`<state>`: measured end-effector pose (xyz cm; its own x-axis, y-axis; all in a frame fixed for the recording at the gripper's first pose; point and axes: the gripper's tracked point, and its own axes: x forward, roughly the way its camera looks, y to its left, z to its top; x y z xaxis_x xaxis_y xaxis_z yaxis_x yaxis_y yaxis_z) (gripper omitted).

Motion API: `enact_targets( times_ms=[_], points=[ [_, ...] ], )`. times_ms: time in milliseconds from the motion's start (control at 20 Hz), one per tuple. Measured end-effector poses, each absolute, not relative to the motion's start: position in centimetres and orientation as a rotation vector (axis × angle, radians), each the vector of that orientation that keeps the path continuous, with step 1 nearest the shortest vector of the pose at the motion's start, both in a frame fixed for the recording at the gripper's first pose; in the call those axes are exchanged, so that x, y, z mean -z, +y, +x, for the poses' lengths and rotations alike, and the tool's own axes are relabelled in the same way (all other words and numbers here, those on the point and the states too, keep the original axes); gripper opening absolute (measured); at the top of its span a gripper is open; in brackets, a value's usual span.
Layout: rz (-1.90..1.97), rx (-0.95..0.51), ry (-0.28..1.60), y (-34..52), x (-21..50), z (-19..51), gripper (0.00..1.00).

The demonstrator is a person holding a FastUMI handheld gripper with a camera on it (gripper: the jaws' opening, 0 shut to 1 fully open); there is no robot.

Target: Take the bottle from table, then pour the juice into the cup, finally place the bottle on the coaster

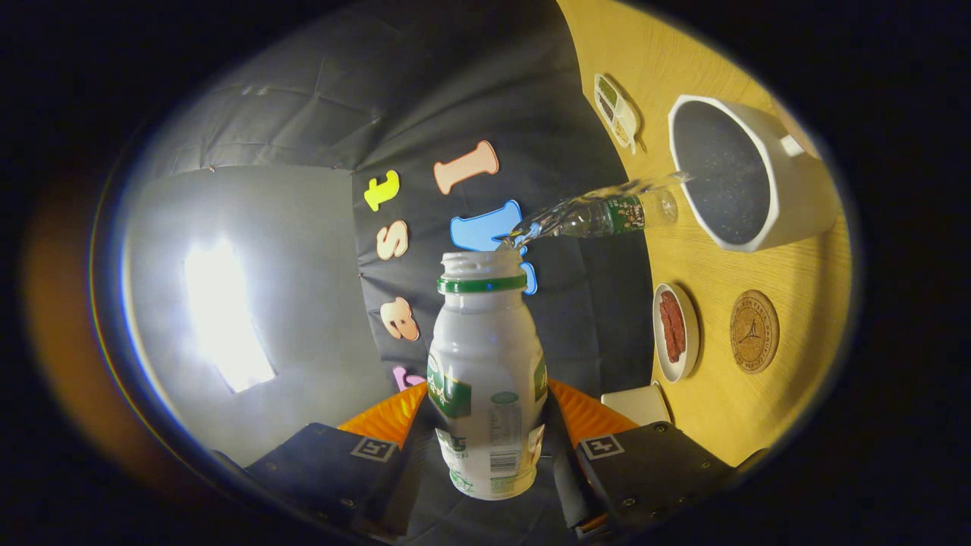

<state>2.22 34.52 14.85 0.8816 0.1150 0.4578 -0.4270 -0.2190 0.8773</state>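
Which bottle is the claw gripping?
The white bottle with the green neck ring, clamped between the claw fingers; the clear plastic bottle sits beyond, by the cup.

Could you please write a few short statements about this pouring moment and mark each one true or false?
1. The gripper is shut on the white bottle. True.
2. The bottle has its cap on. False: its mouth is open.
3. Clear liquid streams from the bottle toward the white cup. True.
4. The bottle stands on the cork coaster. False: the coaster is bare.
5. A small plate lies beside the coaster. True.
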Motion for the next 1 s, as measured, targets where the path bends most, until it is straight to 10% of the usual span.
enact_targets(
  times_ms=[1000],
  points=[
    [1.762, -0.506, -0.231, 35.07, -14.71, 2.0, 0.73]
  ],
)
